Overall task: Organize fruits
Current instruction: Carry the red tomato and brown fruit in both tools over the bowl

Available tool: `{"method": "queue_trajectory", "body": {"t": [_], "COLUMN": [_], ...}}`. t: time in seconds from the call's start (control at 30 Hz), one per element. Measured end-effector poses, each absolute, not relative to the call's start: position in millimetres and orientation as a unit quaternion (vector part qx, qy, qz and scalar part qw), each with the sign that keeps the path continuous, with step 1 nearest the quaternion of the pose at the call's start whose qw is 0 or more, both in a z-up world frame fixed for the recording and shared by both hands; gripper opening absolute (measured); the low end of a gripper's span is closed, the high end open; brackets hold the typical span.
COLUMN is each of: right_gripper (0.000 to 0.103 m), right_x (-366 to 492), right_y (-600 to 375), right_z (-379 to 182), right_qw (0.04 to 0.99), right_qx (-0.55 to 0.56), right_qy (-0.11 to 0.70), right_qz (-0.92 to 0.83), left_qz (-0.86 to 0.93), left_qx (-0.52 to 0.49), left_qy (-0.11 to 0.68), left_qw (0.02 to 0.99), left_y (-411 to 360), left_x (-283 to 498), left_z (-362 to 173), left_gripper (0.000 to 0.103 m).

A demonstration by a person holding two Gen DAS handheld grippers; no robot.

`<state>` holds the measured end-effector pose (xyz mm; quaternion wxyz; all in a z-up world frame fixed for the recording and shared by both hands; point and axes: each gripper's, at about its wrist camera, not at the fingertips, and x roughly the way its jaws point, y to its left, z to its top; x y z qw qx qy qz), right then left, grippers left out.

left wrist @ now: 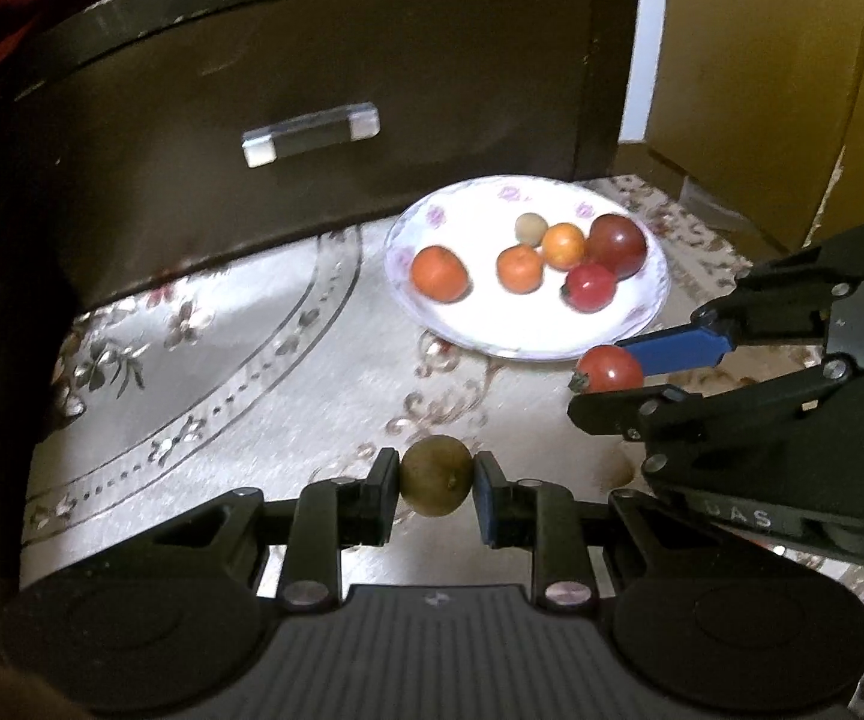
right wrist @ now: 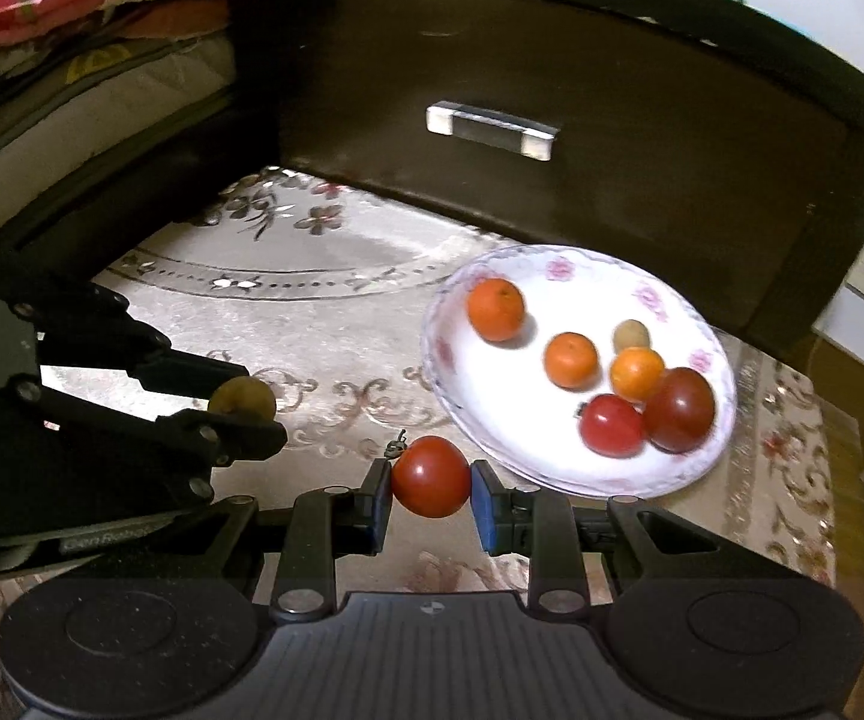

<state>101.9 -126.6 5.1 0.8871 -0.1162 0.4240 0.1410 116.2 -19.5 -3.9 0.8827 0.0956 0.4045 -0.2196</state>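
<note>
Brown-green round fruit [left wrist: 437, 476] sits pinched in the left tongs [left wrist: 437, 480]; a glossy red tomato [right wrist: 431, 476] is clamped in the right tongs [right wrist: 431, 489]. Both hang above the patterned cloth, near the white floral plate [right wrist: 558, 267]. Carrying is underway; next, lower each onto bare plate and release.

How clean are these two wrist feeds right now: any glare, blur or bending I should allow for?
Left wrist view: the plate is blown out white, fruit on it soft, the drawer front bowed by the fisheye. Right wrist view: the held tomato is sharp with glints, the plate's right rim smeared, corners dark.
</note>
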Motion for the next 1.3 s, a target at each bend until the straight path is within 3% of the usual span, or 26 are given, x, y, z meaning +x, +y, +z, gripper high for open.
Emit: {"method": "queue_trajectory", "body": {"t": [1.3], "right_gripper": [0.026], "right_x": [131], "right_y": [-183], "right_z": [46], "right_qw": [0.918], "right_qx": [-0.067], "right_qy": [0.384], "right_qz": [0.073], "left_qz": [-0.219], "left_qx": [0.096], "left_qy": [0.345], "left_qw": [0.908], "left_y": [-79], "left_x": [164], "left_z": [32], "left_gripper": [0.031]}}
